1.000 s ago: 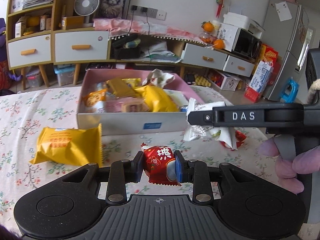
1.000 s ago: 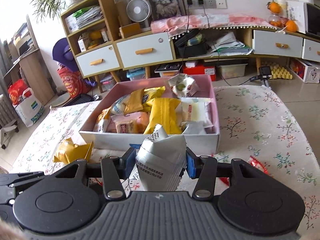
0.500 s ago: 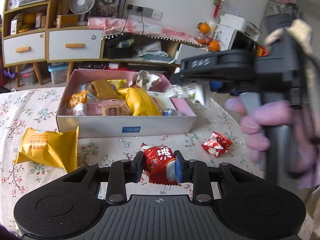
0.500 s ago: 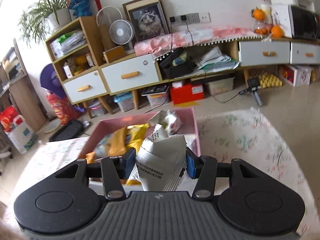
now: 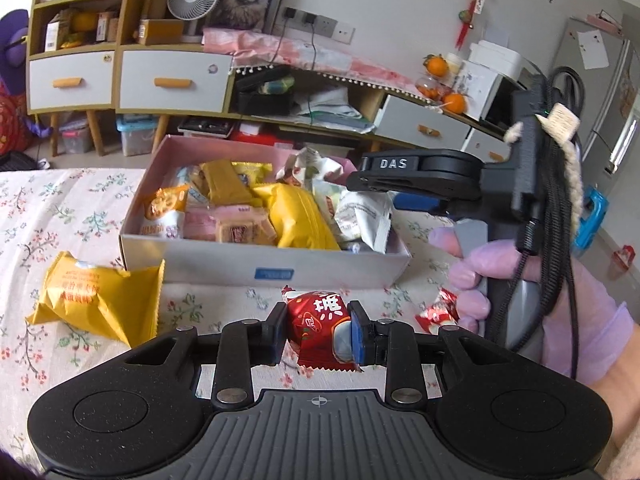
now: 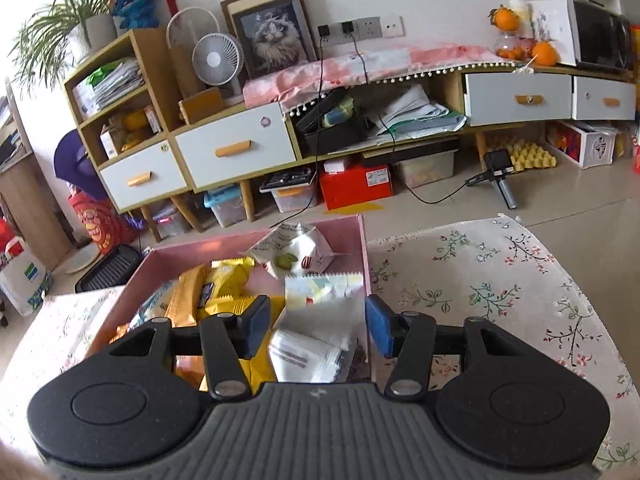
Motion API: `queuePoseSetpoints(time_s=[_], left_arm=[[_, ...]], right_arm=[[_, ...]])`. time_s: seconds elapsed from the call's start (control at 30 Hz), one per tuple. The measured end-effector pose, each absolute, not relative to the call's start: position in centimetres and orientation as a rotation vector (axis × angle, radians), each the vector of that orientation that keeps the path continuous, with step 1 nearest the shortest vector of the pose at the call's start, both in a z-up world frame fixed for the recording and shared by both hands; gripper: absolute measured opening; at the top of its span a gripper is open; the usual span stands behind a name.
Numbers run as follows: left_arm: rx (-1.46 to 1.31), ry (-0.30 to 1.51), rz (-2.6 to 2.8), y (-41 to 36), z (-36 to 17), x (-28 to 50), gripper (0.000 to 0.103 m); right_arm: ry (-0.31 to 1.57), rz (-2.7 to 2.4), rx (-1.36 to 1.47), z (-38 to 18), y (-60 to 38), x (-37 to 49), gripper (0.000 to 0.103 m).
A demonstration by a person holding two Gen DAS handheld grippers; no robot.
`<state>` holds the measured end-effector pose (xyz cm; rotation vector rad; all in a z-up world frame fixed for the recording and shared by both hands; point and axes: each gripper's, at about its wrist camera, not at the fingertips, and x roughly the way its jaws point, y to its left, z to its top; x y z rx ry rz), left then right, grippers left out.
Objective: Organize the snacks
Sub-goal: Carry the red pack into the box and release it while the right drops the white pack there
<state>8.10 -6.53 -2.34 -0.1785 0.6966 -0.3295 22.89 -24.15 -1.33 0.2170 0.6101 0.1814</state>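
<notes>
- The pink-lined rectangular cardboard box [image 5: 264,270] of snack packets stands on the floral-clothed table [image 5: 48,216].
- A white-and-silver foil snack packet [image 6: 316,350] lies in the box's right end.
- The right gripper [image 6: 316,328] hangs over it; its jaws have just opened and stand apart, gripping nothing.
- The left gripper [image 5: 316,330] has its jaws clamped on a red foil candy packet [image 5: 320,326].
- A yellow snack packet [image 5: 100,300] lies on the table, left of the box.

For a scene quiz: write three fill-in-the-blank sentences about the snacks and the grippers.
1. The left gripper is shut on a ____ snack packet.
2. The right gripper, open, hangs over the ____ box.
3. The yellow packet lies on the ____, outside the box.

Missing words: red; pink; tablecloth
</notes>
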Motion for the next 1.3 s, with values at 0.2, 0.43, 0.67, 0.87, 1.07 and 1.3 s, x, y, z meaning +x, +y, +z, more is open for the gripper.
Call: queuePoseSetpoints(time_s=[0.2, 0.43, 0.67, 0.87, 1.07, 1.3], left_arm=[[-0.149, 0.652, -0.299, -6.8, -1.1, 10.4, 0.028], [-0.087, 0.603, -0.254, -7.6, -0.2, 15.0, 0.029], [-0.022, 0.587, -0.215, -8.9, -0.6, 18.4, 0.029], [-0.02, 0.593, -0.161, -9.4, -1.0, 20.5, 0.03], [0.009, 0.584, -0.13, -9.6, -0.6, 20.7, 0.076], [0.039, 0.608, -0.151, -9.6, -0.1, 19.5, 0.087]], right_arm=[[0.592, 0.223, 0.247, -0.3, -24.5, 22.7, 0.068], [0.583, 0.221, 0.338, 0.2, -26.2, 22.9, 0.078], [0.591, 0.186, 0.387, -0.4, -27.8, 23.3, 0.082], [0.592, 0.174, 0.41, -0.5, -28.6, 23.4, 0.083], [0.588, 0.179, 0.393, -0.3, -28.6, 23.2, 0.089], [0.59, 0.186, 0.38, 0.1, -28.6, 22.9, 0.091]])
